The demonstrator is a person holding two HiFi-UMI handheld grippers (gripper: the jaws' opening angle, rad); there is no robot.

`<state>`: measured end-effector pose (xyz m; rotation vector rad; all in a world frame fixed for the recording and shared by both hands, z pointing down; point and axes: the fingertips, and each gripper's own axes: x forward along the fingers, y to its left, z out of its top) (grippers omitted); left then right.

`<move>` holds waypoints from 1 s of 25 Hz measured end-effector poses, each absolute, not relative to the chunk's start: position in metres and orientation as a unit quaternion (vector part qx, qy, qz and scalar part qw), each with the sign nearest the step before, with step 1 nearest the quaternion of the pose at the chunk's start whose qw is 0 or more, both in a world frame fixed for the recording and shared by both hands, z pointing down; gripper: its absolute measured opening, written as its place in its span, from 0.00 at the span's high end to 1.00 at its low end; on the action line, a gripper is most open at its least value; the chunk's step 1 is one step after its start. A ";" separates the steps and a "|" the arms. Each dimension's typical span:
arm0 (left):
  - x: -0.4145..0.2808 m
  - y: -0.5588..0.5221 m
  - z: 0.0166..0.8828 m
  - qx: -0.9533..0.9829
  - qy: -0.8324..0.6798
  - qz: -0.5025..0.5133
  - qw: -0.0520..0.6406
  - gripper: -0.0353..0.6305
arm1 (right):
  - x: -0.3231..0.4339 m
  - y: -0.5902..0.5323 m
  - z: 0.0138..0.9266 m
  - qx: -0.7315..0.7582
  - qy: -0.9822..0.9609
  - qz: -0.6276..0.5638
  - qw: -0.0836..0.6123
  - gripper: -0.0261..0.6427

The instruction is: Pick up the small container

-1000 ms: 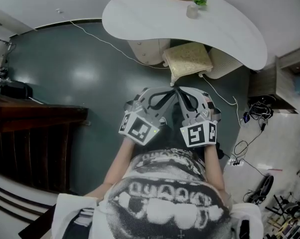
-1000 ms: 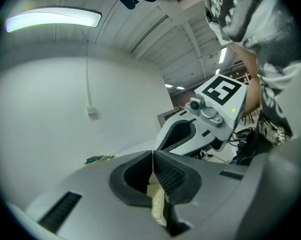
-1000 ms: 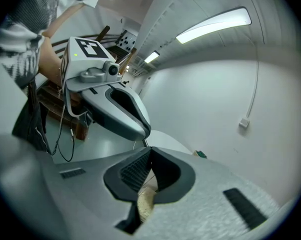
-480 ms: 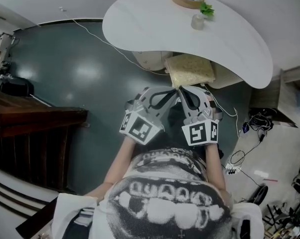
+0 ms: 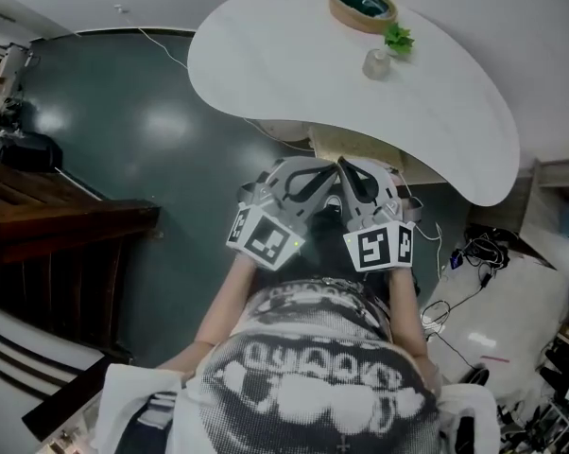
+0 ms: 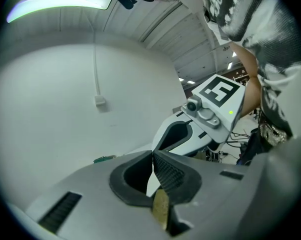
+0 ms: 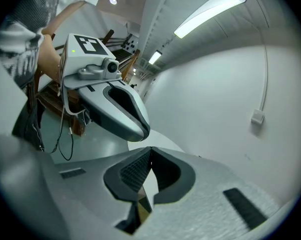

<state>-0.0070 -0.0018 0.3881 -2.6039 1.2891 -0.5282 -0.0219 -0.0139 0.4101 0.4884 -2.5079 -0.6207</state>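
Closer than a second ago, the small pale translucent container (image 5: 376, 62) stands on the curved white table (image 5: 266, 55), well ahead, slightly right of the grey left gripper (image 5: 330, 168) and nearer right gripper (image 5: 344, 168), both clamped together, empty.

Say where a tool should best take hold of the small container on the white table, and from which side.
Probably grip the small container across its side wall, coming from the person's near side. It appears to stand upright on the white table. A green sprig and a bowl sit just beyond it, crowding the far side.
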 end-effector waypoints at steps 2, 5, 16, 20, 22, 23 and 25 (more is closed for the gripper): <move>-0.007 -0.012 0.389 -0.877 0.436 -0.181 0.092 0.94 | -0.022 -0.024 0.412 0.177 -0.924 -0.227 0.253 0.95; -0.003 -0.026 0.392 -0.876 0.436 -0.185 0.090 0.94 | -0.019 -0.038 0.415 0.174 -0.925 -0.224 0.253 0.95; 0.022 -0.076 0.387 -0.870 0.439 -0.200 0.103 0.94 | 0.001 -0.090 0.410 0.169 -0.929 -0.230 0.235 0.95; 0.034 -0.086 0.385 -0.868 0.443 -0.199 0.103 0.94 | 0.012 -0.102 0.411 0.169 -0.931 -0.227 0.230 0.95; 0.040 -0.089 0.384 -0.869 0.440 -0.200 0.105 0.94 | 0.017 -0.106 0.412 0.171 -0.932 -0.223 0.227 0.95; 0.042 -0.090 0.385 -0.869 0.439 -0.203 0.106 0.94 | 0.019 -0.108 0.412 0.172 -0.933 -0.220 0.226 0.95; 0.046 -0.091 0.387 -0.869 0.436 -0.208 0.106 0.94 | 0.022 -0.111 0.414 0.173 -0.934 -0.215 0.224 0.95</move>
